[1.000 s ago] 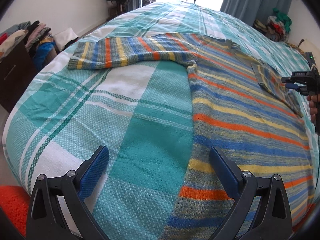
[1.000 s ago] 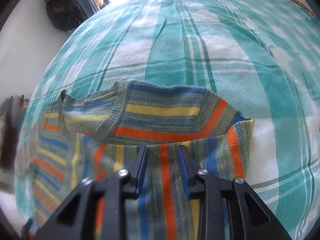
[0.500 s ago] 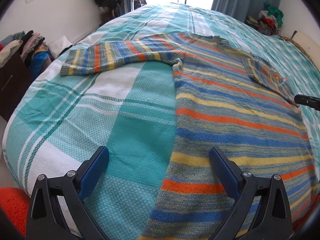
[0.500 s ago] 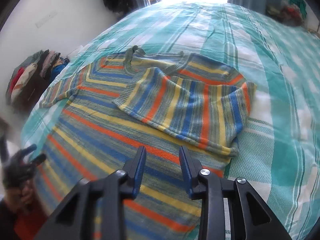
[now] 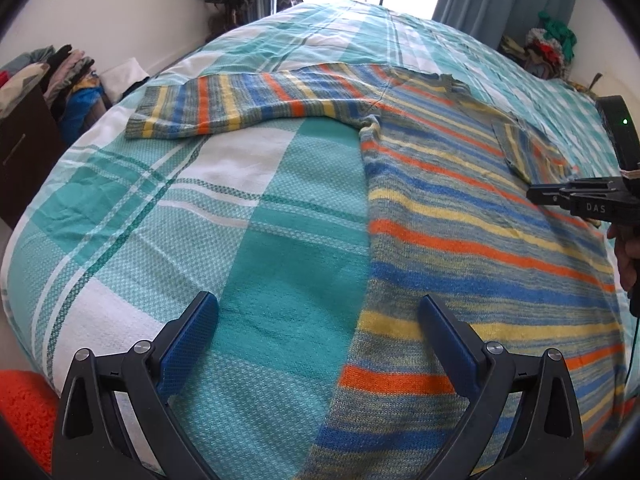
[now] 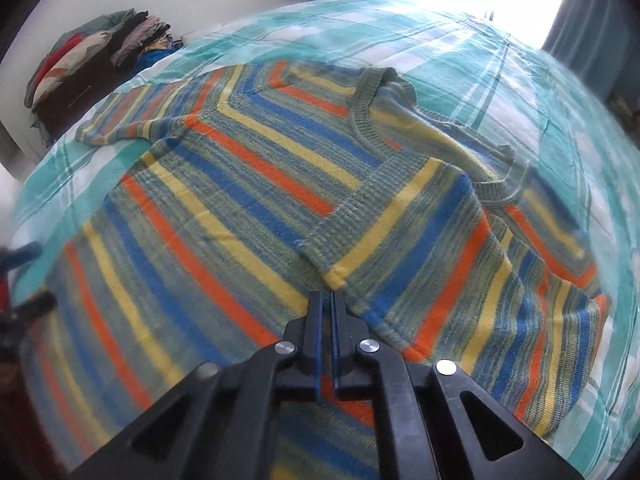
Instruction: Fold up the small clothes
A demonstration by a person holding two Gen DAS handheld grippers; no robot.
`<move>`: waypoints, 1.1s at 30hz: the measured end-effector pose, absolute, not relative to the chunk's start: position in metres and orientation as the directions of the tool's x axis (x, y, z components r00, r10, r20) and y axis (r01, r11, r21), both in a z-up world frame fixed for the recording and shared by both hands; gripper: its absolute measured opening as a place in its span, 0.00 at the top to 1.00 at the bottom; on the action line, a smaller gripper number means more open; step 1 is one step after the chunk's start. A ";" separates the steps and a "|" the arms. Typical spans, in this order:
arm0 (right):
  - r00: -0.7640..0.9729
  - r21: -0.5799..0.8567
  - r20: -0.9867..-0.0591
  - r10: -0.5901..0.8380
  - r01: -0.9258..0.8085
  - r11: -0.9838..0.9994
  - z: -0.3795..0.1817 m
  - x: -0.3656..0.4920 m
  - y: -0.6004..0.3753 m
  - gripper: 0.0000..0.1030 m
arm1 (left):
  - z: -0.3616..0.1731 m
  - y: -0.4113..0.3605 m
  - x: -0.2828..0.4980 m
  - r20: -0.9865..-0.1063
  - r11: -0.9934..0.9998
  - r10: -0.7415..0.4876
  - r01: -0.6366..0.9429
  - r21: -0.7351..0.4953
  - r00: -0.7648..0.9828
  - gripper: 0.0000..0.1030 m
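A striped knit sweater (image 5: 460, 216) in blue, orange and yellow lies flat on the bed. Its left sleeve (image 5: 240, 104) stretches out to the left. Its right sleeve (image 6: 460, 240) is folded in over the chest. My left gripper (image 5: 316, 328) is open and empty, held above the sweater's lower left edge. My right gripper (image 6: 326, 298) is shut and empty, hovering just short of the folded sleeve's cuff (image 6: 344, 216). It also shows at the right edge of the left wrist view (image 5: 536, 194).
The bed has a teal and white plaid cover (image 5: 200, 220). A dark dresser with stacked clothes (image 5: 36, 80) stands to the left. A clothes pile (image 5: 548, 48) sits by the curtain at the far right. An orange rug (image 5: 20, 404) lies at the near left.
My right gripper has let go of the folded sleeve, drawn back toward the sweater's hem and closed its jaws. My left gripper stayed open and shifted only slightly.
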State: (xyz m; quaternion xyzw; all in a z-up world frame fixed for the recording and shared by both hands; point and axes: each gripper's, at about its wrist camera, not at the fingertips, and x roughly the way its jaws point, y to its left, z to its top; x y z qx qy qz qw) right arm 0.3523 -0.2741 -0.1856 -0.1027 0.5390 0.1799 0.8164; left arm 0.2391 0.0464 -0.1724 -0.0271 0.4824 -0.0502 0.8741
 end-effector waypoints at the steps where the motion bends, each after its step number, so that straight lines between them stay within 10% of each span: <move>1: 0.320 0.075 -0.921 0.222 -0.414 0.907 -0.182 0.354 -0.278 0.85 | -0.172 0.047 0.239 -0.842 0.993 -0.115 0.061 -0.098 0.527 0.02; 3: 0.328 0.162 -0.889 0.318 -0.424 0.891 -0.160 0.356 -0.296 0.58 | -0.171 0.048 0.240 -0.842 0.993 -0.120 0.060 -0.104 0.526 0.02; 11: 0.346 0.020 -0.938 -0.022 0.120 0.993 -0.138 0.424 -0.461 0.59 | -0.172 0.054 0.245 -0.845 0.991 -0.125 0.032 -0.127 0.520 0.02; 17: 0.301 0.065 -0.954 0.007 0.184 0.981 -0.164 0.429 -0.493 0.52 | -0.175 0.048 0.247 -0.847 0.994 -0.109 0.042 -0.102 0.520 0.02; 20: 0.300 0.057 -0.954 -0.015 0.230 0.971 -0.179 0.430 -0.496 0.97 | -0.175 0.046 0.246 -0.846 0.995 -0.099 0.050 -0.086 0.524 0.02; 25: 0.377 0.065 -0.924 -0.069 0.331 0.941 -0.187 0.417 -0.511 0.96 | -0.175 0.048 0.247 -0.847 0.995 -0.103 0.051 -0.089 0.522 0.02; 29: 0.422 0.018 -0.900 -0.108 0.285 0.958 -0.168 0.407 -0.494 0.57 | -0.174 0.049 0.246 -0.847 0.994 -0.106 0.052 -0.093 0.522 0.02; 33: 0.546 -0.007 -0.831 -0.104 0.176 0.984 -0.135 0.365 -0.456 0.55 | -0.174 0.052 0.246 -0.844 0.994 -0.109 0.039 -0.104 0.525 0.02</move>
